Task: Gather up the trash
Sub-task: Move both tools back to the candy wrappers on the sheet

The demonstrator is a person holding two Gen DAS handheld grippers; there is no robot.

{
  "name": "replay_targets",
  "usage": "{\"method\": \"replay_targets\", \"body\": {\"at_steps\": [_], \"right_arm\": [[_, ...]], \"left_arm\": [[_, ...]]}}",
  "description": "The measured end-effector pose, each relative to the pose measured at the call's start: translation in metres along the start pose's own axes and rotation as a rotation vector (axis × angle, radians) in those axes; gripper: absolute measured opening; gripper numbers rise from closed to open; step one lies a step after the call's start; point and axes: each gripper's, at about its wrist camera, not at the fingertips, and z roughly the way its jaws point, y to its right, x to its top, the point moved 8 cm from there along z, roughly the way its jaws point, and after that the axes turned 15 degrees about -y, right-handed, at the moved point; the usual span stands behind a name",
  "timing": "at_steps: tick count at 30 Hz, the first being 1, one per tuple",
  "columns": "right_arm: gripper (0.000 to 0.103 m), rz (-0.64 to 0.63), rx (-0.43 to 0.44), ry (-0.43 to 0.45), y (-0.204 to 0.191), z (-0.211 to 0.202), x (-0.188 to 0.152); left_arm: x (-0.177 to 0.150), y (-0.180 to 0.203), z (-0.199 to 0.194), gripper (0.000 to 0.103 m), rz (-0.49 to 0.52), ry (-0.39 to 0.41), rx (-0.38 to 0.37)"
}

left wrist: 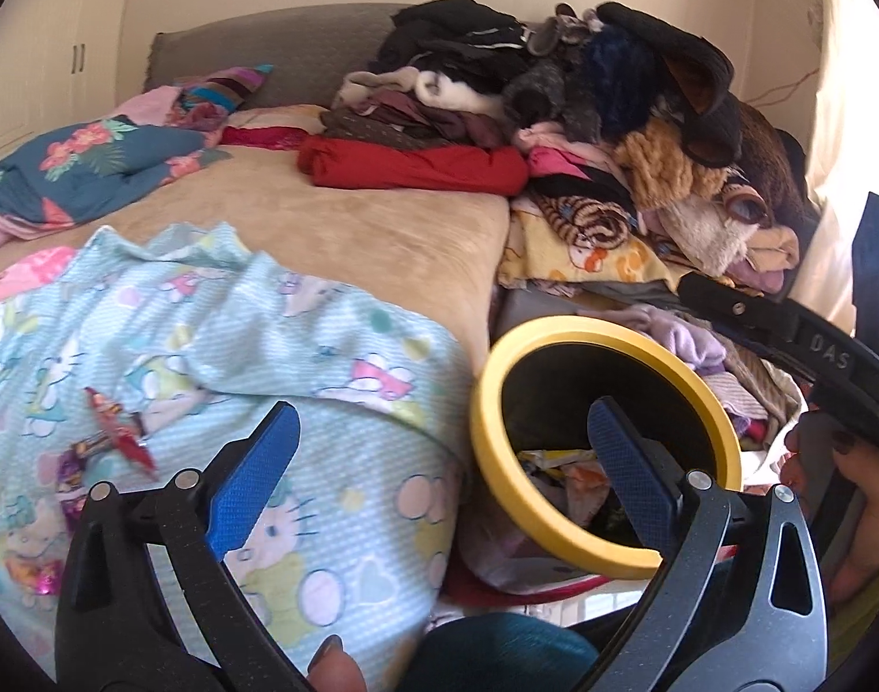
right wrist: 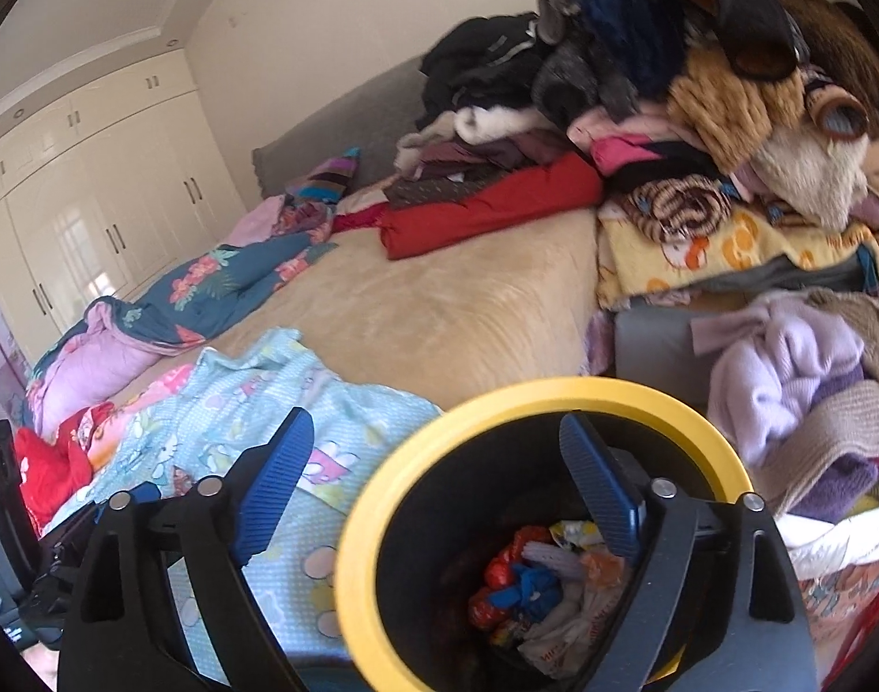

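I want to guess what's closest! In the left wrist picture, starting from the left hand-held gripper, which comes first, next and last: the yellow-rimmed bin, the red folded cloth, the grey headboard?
From the left hand-held gripper:
1. Yellow-rimmed bin, right beside the bed, at the right fingertip.
2. Red folded cloth, farther up the bed, right of middle.
3. Grey headboard, at the far end against the wall.

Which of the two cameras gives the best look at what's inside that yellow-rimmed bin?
The right wrist view: it looks down into the bin, showing crumpled wrappers at the bottom. The left wrist view sees the bin from the side, with only a sliver of its contents.
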Motion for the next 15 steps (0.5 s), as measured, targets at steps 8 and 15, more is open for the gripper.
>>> {"method": "replay_targets", "body": {"at_steps": [8, 15], "right_arm": [[0.089, -0.076, 0.021, 0.01, -0.041, -0.001, 0.0], [0.09, -0.143, 0.045, 0.005, -0.08, 0.004, -0.007]], "left_arm": [[-0.002, -0.032, -0.022, 0.092, -0.044, 0.042, 0.037], [-0.009, -0.059, -0.04, 0.092, -0.083, 0.066, 0.07]]}}
